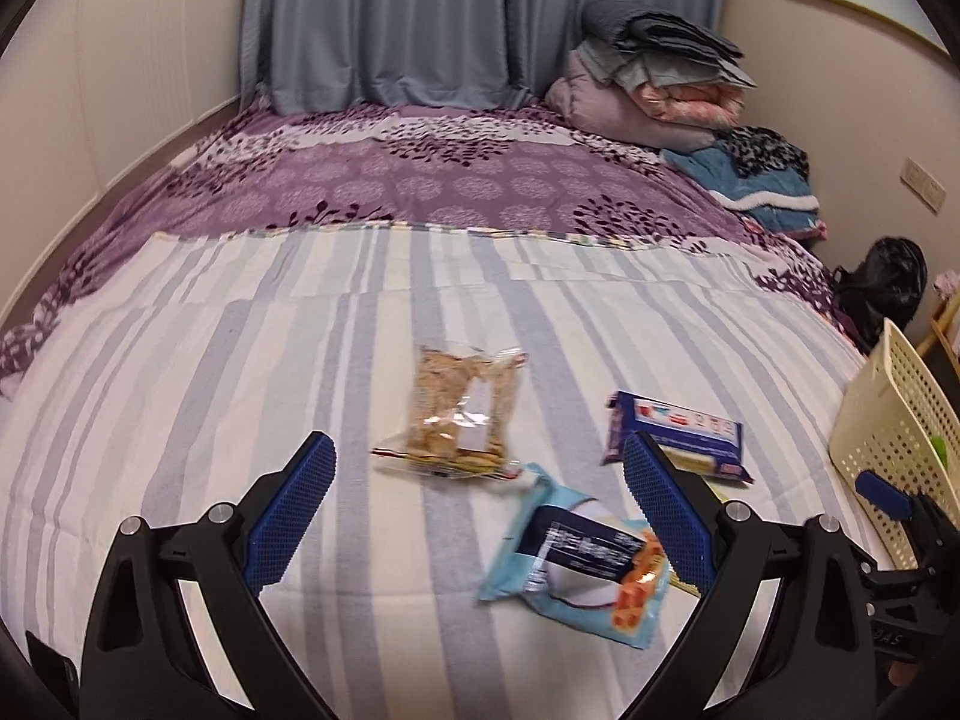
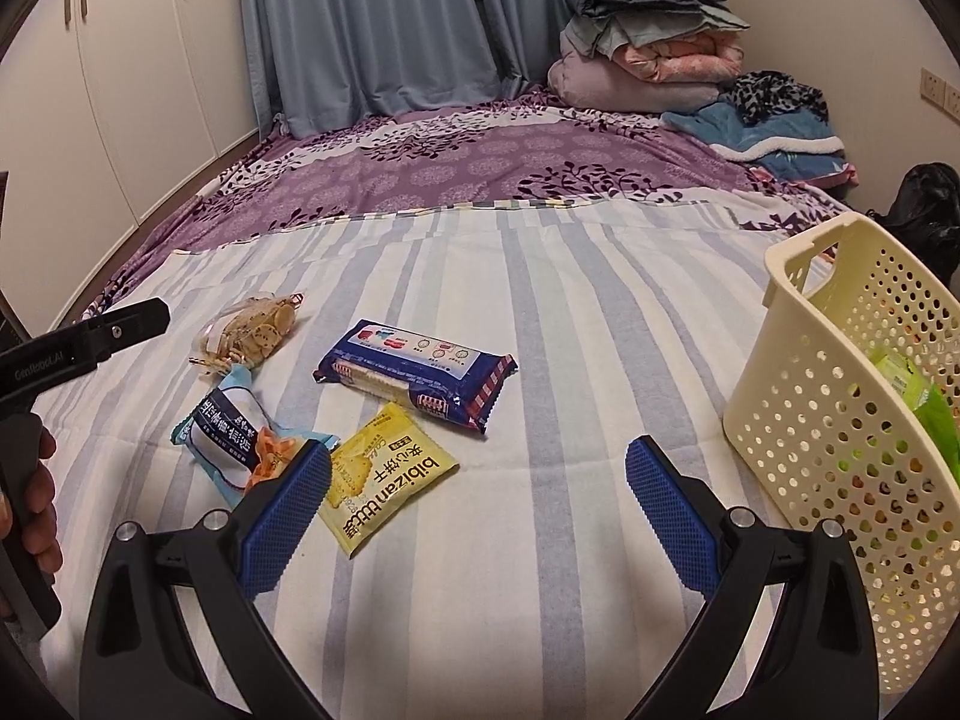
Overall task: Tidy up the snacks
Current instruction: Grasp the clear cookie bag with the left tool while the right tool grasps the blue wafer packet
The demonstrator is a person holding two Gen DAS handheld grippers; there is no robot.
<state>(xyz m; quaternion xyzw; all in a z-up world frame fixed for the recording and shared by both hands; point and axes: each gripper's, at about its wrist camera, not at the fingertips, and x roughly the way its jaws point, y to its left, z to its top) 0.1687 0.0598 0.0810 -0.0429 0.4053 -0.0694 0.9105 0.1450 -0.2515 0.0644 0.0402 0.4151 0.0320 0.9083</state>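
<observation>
Blue-padded, both the left gripper (image 1: 480, 468) and right gripper (image 2: 480, 474) gape empty, snack packets (image 2: 414, 378) just ahead, basket (image 2: 840, 420) rightward.

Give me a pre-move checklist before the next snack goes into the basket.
1. Left gripper jaws open and empty: ok.
2. Right gripper jaws open and empty: ok.
3. Snacks to collect lie flat on the bed: clear cracker bag, dark blue biscuit pack, light blue packet, yellow packet: ok.
4. Yellow packet free of overlap: not ok, its corner touches the light blue packet.
5. Basket upright, opening reachable: ok.
6. Room left in the basket: cannot tell; green packets already inside.
</observation>
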